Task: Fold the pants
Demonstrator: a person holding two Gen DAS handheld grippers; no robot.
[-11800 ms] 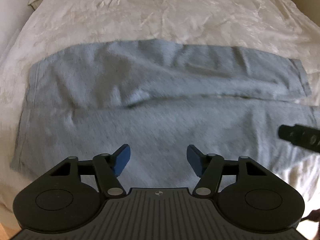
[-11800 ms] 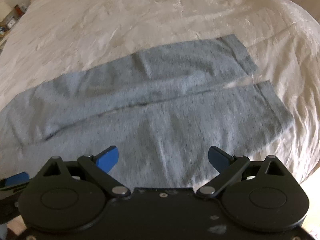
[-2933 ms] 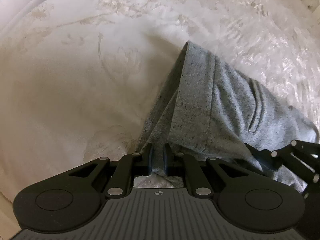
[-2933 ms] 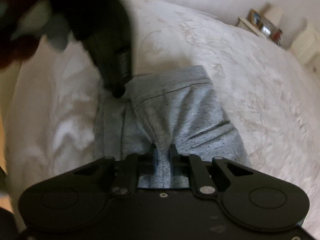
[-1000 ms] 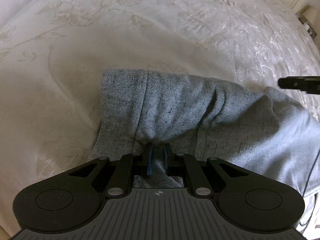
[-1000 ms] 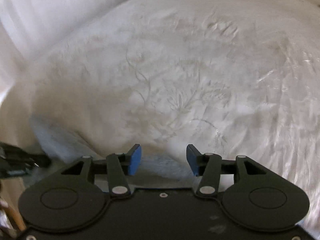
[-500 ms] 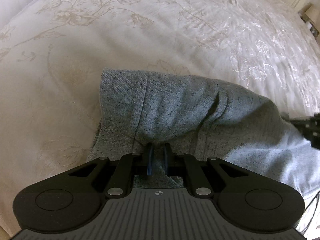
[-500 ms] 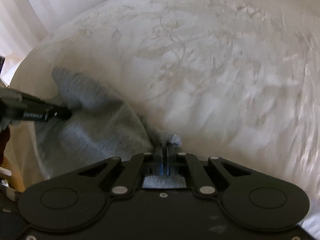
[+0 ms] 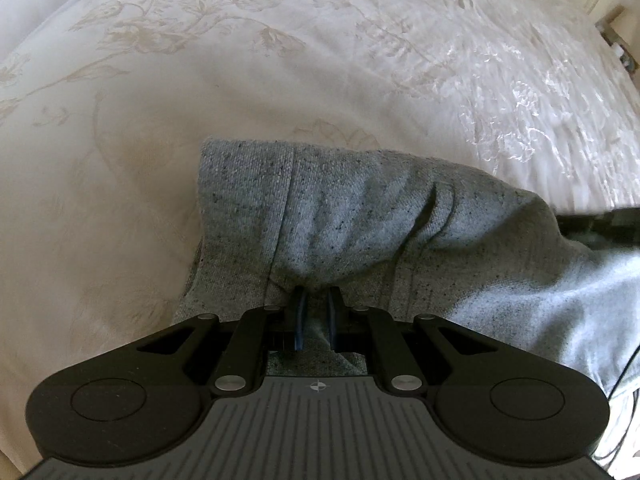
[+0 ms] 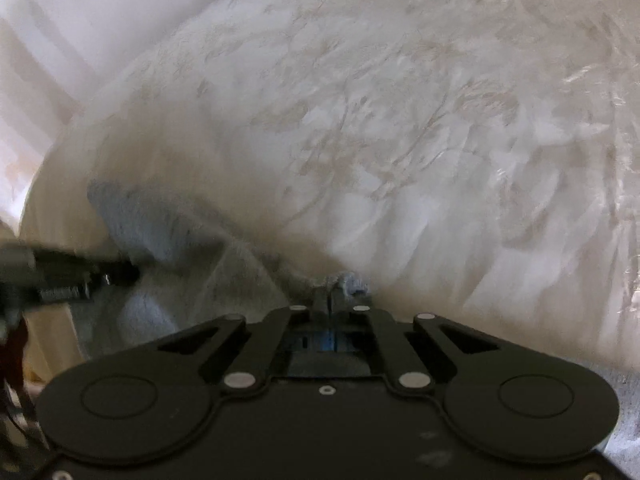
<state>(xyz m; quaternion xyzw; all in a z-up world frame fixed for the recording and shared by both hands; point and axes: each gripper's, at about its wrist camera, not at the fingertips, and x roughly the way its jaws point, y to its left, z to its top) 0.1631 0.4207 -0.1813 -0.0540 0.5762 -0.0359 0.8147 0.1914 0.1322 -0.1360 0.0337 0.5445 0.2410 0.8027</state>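
Grey marled sweatpants (image 9: 360,216) lie bunched on a bed under a cream bedspread (image 9: 280,60) woven with a pale floral pattern; the left gripper (image 9: 316,304) has its blue-lined fingers drawn narrow on a fold of the grey knit, which rises in gathered creases straight ahead of the tips; a stitched hem band runs down the garment's left edge in the left wrist view, and the cloth spreads away to the right, where the dark tip of the right gripper (image 9: 600,224) reaches the fabric at the frame's edge.

In the blurred right wrist view, the right gripper (image 10: 329,300) is pinched all but closed on a small tuft of the sweatpants (image 10: 136,220), a nub of grey knit poking out just past its fingertips; the rest of the garment trails to the left over the bedspread (image 10: 400,120), where the left gripper (image 10: 120,274) meets it as a dark bar coming in from the left edge; pale striped fabric, too blurred to name, fills the upper left corner beyond the bed.
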